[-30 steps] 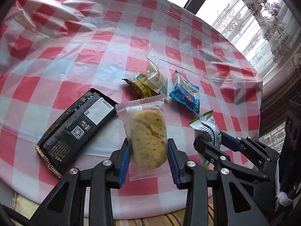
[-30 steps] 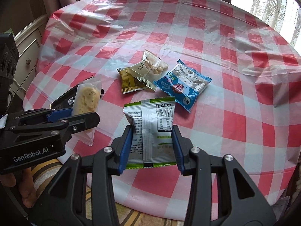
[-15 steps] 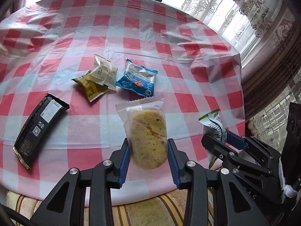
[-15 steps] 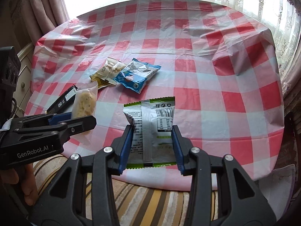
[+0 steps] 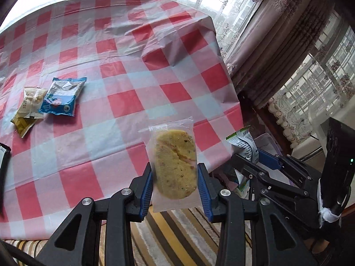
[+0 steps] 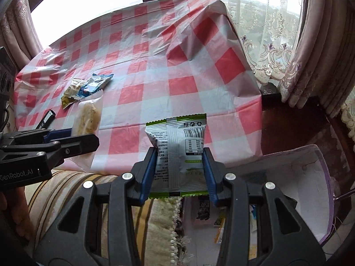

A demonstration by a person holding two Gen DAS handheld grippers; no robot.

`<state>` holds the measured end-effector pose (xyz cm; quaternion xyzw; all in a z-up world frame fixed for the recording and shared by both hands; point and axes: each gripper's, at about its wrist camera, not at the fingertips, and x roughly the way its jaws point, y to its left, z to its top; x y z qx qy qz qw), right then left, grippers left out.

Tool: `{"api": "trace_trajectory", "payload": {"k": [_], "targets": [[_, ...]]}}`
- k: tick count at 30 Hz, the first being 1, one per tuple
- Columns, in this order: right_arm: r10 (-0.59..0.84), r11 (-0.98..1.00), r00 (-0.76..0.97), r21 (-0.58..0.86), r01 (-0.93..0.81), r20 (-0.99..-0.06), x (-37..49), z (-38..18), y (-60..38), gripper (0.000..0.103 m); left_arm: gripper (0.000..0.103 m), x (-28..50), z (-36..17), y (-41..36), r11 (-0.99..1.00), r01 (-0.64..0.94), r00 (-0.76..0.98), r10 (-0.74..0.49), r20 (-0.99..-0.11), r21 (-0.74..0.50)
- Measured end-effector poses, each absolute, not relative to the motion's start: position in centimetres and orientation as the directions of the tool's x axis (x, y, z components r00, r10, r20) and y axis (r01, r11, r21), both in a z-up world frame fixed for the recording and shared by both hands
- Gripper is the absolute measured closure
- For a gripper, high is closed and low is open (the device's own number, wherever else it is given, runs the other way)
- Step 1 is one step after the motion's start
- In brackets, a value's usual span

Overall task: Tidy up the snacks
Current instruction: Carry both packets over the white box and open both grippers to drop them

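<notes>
You've swung both grippers off the table toward the bin at 4 o'clock. Your left gripper still clamps the cake, your right gripper the green pack. Three snacks remain at 10 o'clock.

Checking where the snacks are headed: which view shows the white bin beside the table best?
The right wrist view. There the white bin with its purple rim fills the lower right, its inside open to view with wrappers at the bottom. The left wrist view shows only a sliver of it behind the right claw.
</notes>
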<state>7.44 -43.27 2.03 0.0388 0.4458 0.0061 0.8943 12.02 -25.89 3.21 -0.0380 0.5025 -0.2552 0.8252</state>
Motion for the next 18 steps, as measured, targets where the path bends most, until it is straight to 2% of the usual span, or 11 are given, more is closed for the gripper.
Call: {"api": "trace_trajectory", "payload": {"k": [12,18], "targets": [[-0.092,0.968,0.544,0.054,0.247,-0.834,1.8,-1.0,-53.2,0.058,0.064,8.2,2.0,-35.8,0.755,0.551,0.163,-0.515,-0.842,-0.356],[-0.106,0.955,0.497,0.051,0.291,-0.861,-0.7,-3.3,-55.2,0.058,0.064,5.5,0.8,-39.5,0.708,0.611,0.057,-0.485,-0.873,-0.354]]}}
